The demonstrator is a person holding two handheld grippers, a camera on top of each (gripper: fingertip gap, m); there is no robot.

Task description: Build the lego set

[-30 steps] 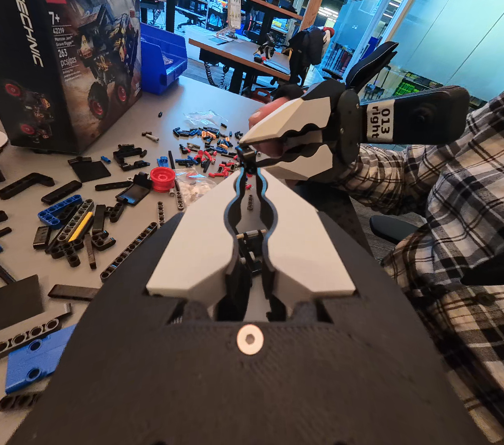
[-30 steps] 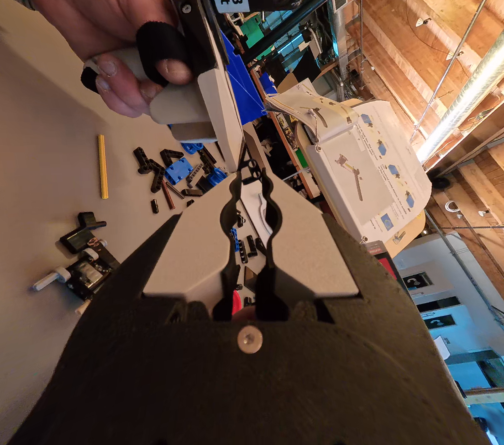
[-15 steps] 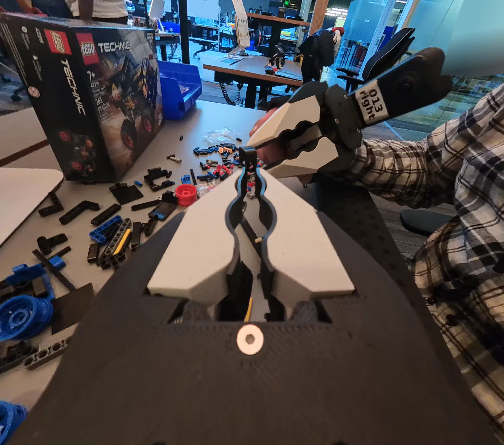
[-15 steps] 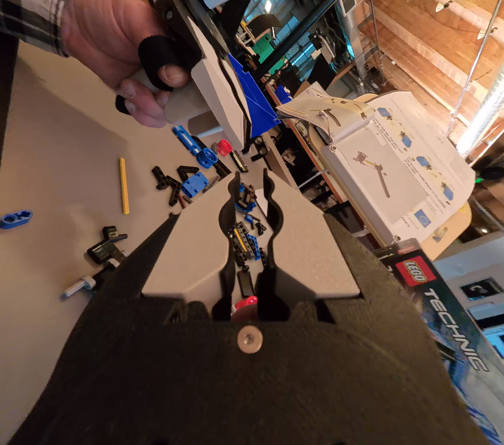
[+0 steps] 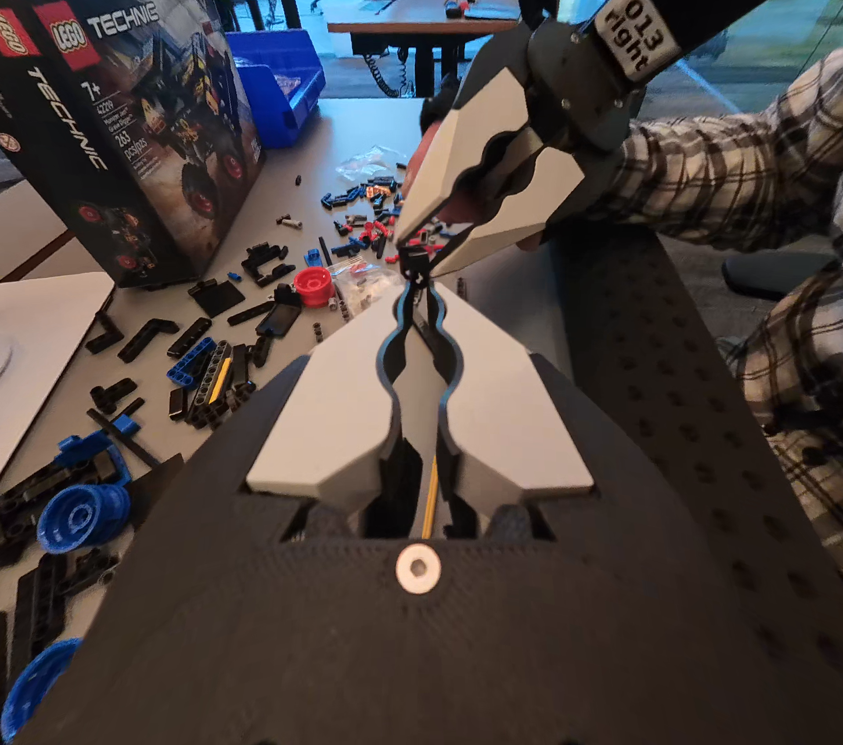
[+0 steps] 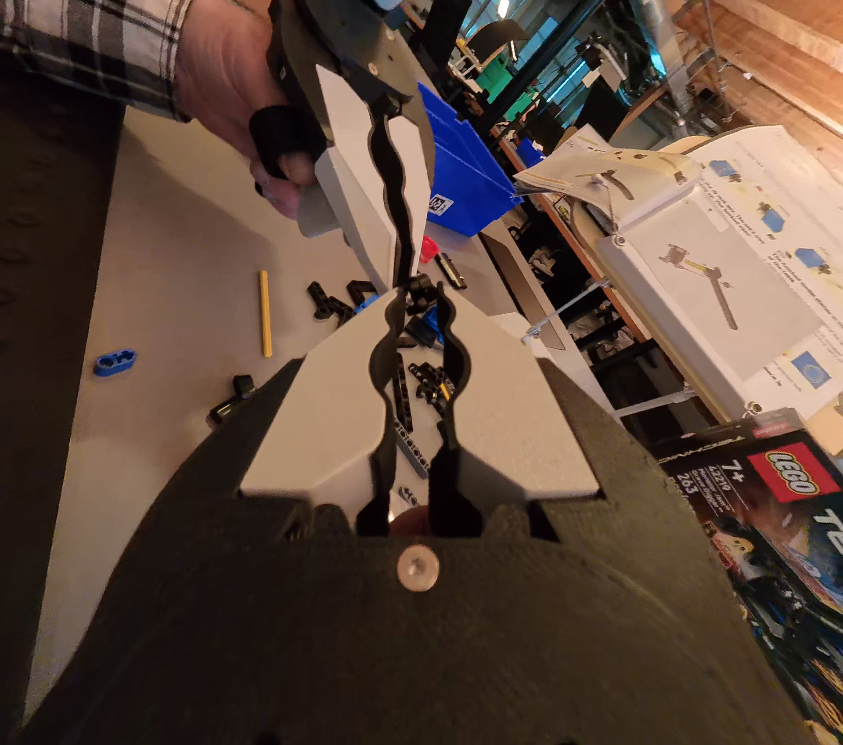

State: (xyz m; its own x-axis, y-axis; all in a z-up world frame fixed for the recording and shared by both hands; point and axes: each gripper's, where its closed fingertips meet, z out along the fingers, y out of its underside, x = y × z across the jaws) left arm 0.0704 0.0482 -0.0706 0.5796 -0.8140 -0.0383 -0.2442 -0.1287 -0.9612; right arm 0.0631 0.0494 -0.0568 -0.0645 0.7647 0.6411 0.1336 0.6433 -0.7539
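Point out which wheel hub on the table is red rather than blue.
The red wheel hub, lying among the small parts just ahead-left of the left gripper. The other hubs, at the left wrist view's lower left edge, are blue.

Left tool (image 5: 416,289): pale grey wedge fingers (image 5: 337,403) with wavy inner edges lined blue-black, set in textured black body; silver screw (image 5: 418,568) at centre. Right tool (image 6: 422,296): same grey fingers (image 6: 511,412), wavy black-lined edges, black body, silver screw (image 6: 417,567). Each tool carried white label on black housing (image 5: 634,34). Black strap (image 6: 283,134) looped over finger of left hand (image 6: 237,93). Sleeves (image 5: 711,180) plaid, black and white, buttoned-style cuff at left wrist.
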